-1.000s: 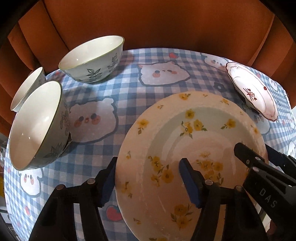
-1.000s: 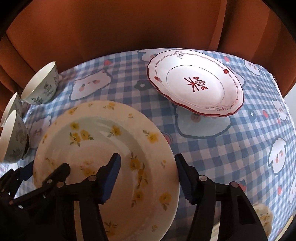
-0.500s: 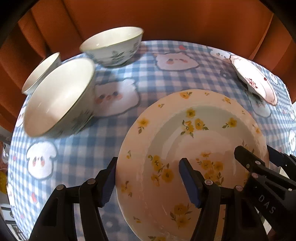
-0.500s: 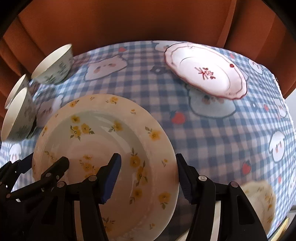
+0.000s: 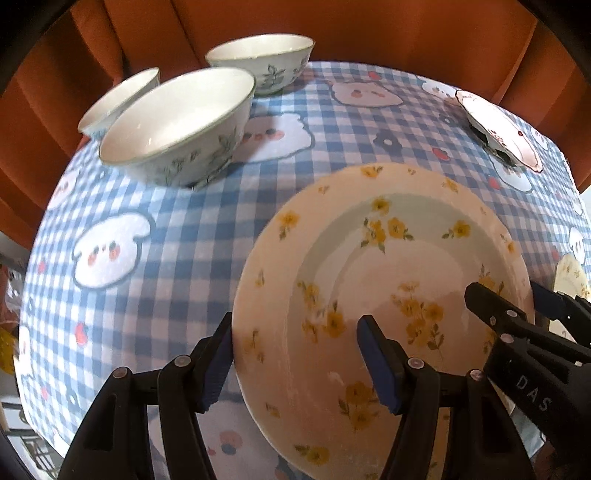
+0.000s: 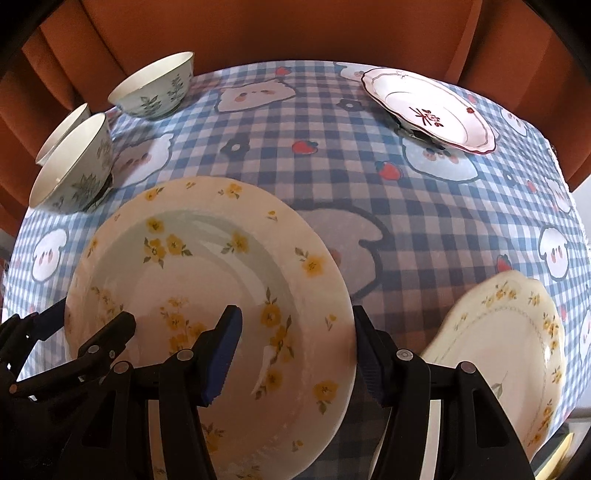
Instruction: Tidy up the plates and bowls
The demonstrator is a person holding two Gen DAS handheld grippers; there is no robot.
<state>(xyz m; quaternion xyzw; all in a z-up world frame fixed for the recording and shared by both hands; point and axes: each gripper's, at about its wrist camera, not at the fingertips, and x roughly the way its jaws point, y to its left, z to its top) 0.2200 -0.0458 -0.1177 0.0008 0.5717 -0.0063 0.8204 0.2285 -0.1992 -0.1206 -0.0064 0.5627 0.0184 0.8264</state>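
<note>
A cream plate with yellow flowers point(image 5: 384, 266) point(image 6: 207, 280) is held above the checked tablecloth by both grippers. My left gripper point(image 5: 295, 358) is shut on its left rim, one finger under and one on top. My right gripper point(image 6: 295, 350) is shut on its right rim the same way. A second yellow-flowered plate point(image 6: 506, 339) lies at the table's near right. A white plate with a red rim point(image 6: 428, 107) point(image 5: 498, 129) stands at the far right. Three white bowls with green leaves point(image 5: 177, 122) point(image 6: 155, 85) stand at the far left.
The table point(image 6: 424, 206) has a blue and white checked cloth with cartoon figures. An orange curtain point(image 6: 295, 29) hangs right behind the table. The table's edges fall away at left and right.
Both grippers have lifted the flowered plate and drawn it back toward the table's near side; the bowls and red-rimmed plate look farther off. The second flowered plate has come into the right wrist view.
</note>
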